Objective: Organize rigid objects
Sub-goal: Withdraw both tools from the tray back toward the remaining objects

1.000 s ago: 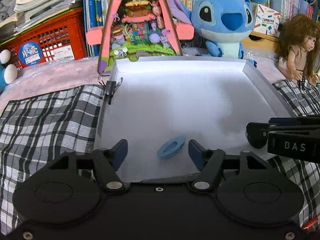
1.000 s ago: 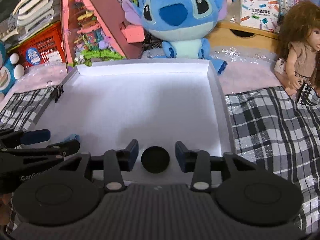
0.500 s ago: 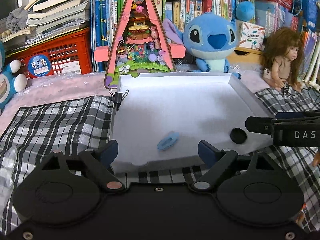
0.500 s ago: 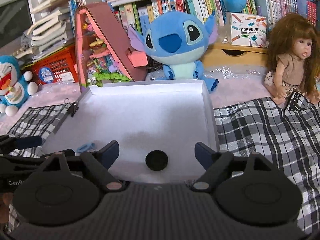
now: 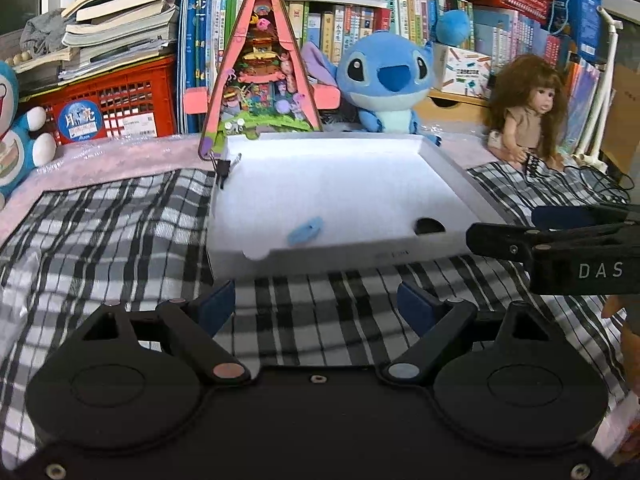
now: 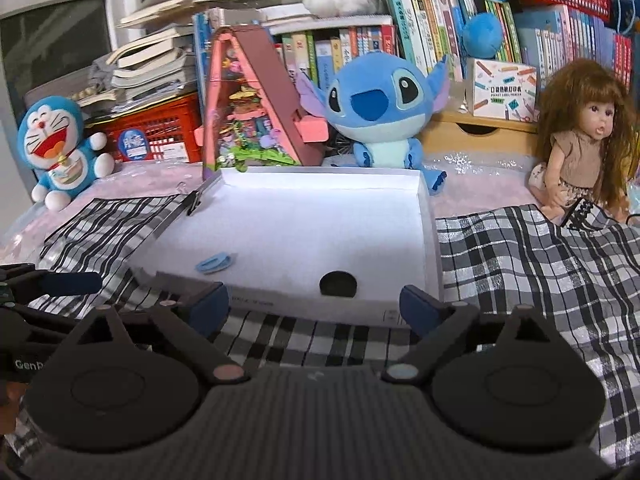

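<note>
A white tray (image 5: 452,176) stands on the checked cloth (image 5: 100,232). Near the tray's front edge lie a flat light-blue oval ring (image 5: 305,231) and, to its right, a black round disc (image 5: 430,226). My left gripper (image 5: 316,300) is open and empty over the cloth, short of the tray's front wall. In the right wrist view the same ring (image 6: 214,263) and disc (image 6: 338,283) lie in the tray (image 6: 428,232). My right gripper (image 6: 314,304) hangs just before the tray's front; its jaws are opening, with nothing between them.
Behind the tray stand a pink triangular toy house (image 5: 260,80), a blue plush (image 5: 386,80), a doll (image 5: 528,120) at the right and a red crate (image 5: 116,100) at the left. A black binder clip (image 5: 224,168) grips the tray's left rim. Bookshelves fill the back.
Both grippers opened wide and drew back out of the tray, rising a little. The blue ring and the black disc stayed where they lay in the tray.
</note>
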A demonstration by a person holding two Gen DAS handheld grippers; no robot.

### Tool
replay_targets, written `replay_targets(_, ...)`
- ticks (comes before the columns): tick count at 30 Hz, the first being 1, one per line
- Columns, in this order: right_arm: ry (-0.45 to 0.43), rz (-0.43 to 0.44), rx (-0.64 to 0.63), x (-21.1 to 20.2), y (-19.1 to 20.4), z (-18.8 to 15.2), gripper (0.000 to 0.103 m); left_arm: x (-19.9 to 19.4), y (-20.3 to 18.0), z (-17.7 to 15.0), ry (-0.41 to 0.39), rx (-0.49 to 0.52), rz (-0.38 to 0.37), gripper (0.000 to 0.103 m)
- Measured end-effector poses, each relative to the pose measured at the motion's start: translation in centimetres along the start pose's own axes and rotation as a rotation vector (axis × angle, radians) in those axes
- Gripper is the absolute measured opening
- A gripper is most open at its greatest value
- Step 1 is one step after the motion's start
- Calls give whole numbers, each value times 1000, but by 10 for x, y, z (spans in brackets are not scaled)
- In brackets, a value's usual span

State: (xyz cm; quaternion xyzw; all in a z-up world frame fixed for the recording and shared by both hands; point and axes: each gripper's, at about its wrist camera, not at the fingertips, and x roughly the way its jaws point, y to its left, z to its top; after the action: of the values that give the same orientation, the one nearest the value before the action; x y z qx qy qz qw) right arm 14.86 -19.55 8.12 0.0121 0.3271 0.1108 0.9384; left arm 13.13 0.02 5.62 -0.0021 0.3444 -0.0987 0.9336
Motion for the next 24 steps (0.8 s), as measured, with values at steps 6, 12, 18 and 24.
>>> replay_targets(6,-39,15,-29,-20,8,-15,98,-17,-5,-20,-21,-2,-13,87)
replay_targets(12,-64,10,-75,-35,17,-31,100,-30,-8,-39,-35,-6,-18,88)
replay_targets(18,-87,8,-89,-49,20,-46,100,-44,-12,-58,-62,8,0,88)
replay_targets(24,-117,-30,-121,-62,21,-62,101,-60,-18,-76,-95,35,20,88)
